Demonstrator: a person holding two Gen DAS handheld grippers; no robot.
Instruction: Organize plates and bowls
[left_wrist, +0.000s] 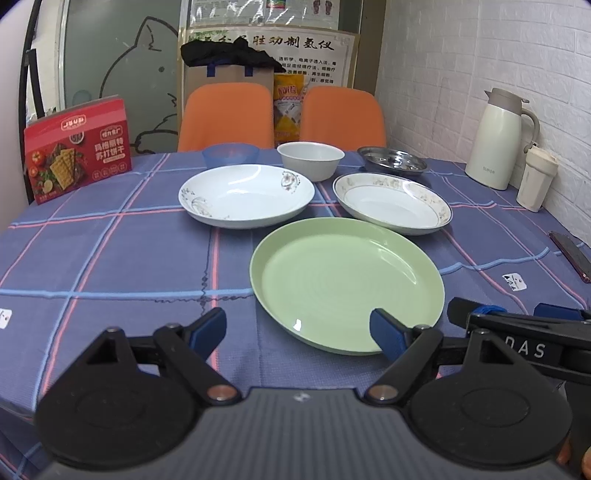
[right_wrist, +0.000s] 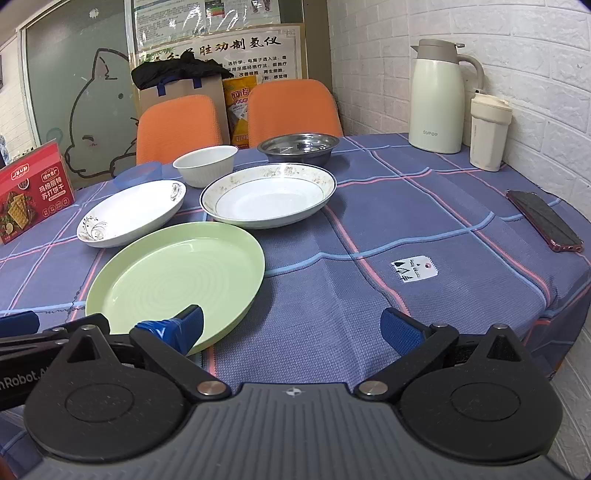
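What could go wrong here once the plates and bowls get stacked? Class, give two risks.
1. The green plate lies nearest both open tools, left and right; its thin, smooth rim might slip from a grip.
2. The white bowl, steel bowl and two white plates sit close together, so lifting one could knock a neighbour.

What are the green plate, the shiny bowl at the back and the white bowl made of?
Green plate: probably plastic or melamine; flat pastel colour, soft sheen, faint moulded rings. Shiny bowl: metal, likely stainless steel; mirror-like grey surface with sharp reflections. White bowl: could be ceramic or melamine; plain, smooth, glossy white, and the look alone does not settle which.
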